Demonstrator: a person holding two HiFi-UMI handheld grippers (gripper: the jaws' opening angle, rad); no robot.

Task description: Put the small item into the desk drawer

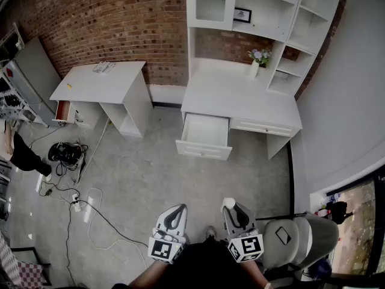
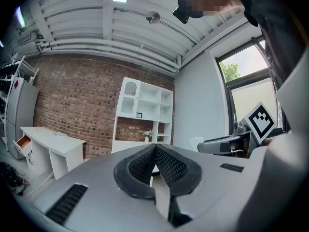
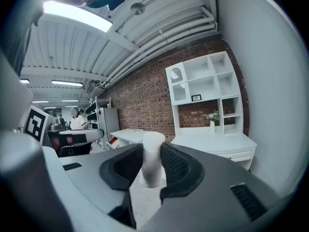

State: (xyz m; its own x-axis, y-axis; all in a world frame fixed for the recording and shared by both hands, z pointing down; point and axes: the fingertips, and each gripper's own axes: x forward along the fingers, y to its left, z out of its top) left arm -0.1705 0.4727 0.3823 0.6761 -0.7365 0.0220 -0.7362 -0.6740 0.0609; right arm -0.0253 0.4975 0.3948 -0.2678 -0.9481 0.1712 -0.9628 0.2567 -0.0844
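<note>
A small white cylinder (image 3: 151, 161) stands upright between the pads of my right gripper (image 3: 152, 148), which is shut on it. In the head view this item (image 1: 228, 204) shows at the tip of the right gripper (image 1: 233, 209), low in the picture. My left gripper (image 1: 175, 213) is beside it; its jaws meet at the tip with nothing between them (image 2: 155, 147). Far ahead, the white desk (image 1: 240, 104) with a hutch has its left drawer (image 1: 203, 151) pulled open, and the inside looks bare. Both grippers are well short of the desk.
A second white desk (image 1: 99, 83) stands at the left with a small red-lined drawer (image 1: 62, 110) open. Cables (image 1: 67, 155) lie on the floor to the left. A grey chair (image 1: 298, 238) is at my right. A vase of flowers (image 1: 257, 60) sits on the hutch desk.
</note>
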